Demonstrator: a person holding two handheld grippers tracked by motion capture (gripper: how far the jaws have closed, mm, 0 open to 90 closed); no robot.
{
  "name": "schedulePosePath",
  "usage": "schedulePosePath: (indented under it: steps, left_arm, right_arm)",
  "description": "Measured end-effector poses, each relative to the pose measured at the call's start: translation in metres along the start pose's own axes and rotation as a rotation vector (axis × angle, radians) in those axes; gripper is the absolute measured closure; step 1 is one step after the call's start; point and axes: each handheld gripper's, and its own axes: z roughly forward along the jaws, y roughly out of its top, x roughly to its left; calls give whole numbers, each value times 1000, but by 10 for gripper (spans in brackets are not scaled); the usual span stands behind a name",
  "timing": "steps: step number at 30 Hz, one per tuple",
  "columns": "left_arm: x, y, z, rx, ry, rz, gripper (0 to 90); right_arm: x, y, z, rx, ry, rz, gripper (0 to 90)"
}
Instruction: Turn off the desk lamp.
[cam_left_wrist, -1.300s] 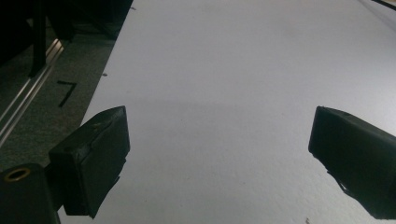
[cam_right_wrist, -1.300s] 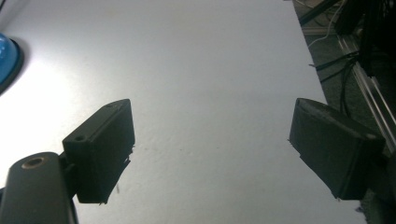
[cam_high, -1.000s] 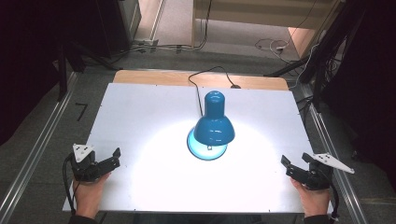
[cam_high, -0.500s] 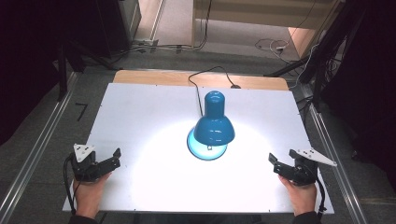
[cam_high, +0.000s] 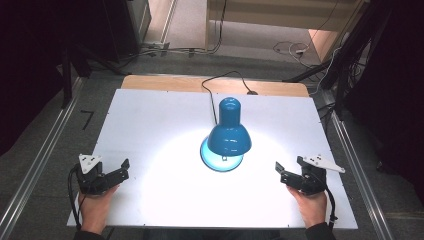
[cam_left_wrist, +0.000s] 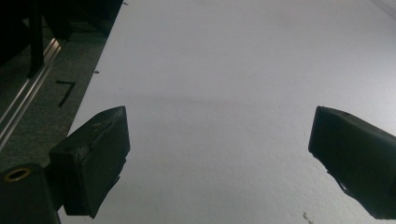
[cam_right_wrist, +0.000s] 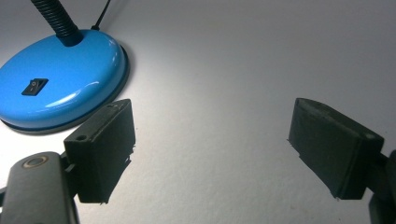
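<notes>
High view, left to right. The left claw (cam_high: 120, 171) lies near the table's (cam_high: 150, 115) near-left corner, held in the person's left hand (cam_high: 95, 207); its jaws stand wide apart with nothing between them, and a grey three-cornered plate (cam_high: 89, 162) sits on top of it. In the left gripper view the left claw (cam_left_wrist: 219, 154) shows the same wide gap, with bare white tabletop (cam_left_wrist: 224, 70) beyond it and a dark floor with a metal rail (cam_left_wrist: 28, 98) past the table's edge.

At the table's centre stands a blue desk lamp (cam_high: 228, 135), its bell-shaped shade pointing down over its round base (cam_high: 214, 161) and casting a bright pool of light on the white surface. A black power cord (cam_high: 220, 80) runs from the lamp toward the far edge, where a wooden strip (cam_high: 165, 82) borders the table.

The right claw (cam_high: 282, 173) lies near the near-right corner, held in the right hand (cam_high: 311, 205), well apart from the lamp and pointing toward it; its jaws are also spread wide and grip nothing. In the right gripper view the right claw (cam_right_wrist: 212, 149) frames bare tabletop, with the lamp's glossy blue base (cam_right_wrist: 60, 79) just beyond its left jaw, a black rocker switch (cam_right_wrist: 34, 86) set in the base, and a black flexible neck (cam_right_wrist: 58, 21) rising from it.
</notes>
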Motion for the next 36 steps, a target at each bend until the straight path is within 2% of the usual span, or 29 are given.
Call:
schedulePosePath:
  steps: [13,36]
  left_arm:
    - [0,0,0,0,-4,1,58]
    - [1,1,0,-3,-9,-3,58]
  right_arm:
    - [25,6,15,-3,37,-42,130]
    - [46,14,30,-9,80,-52,131]
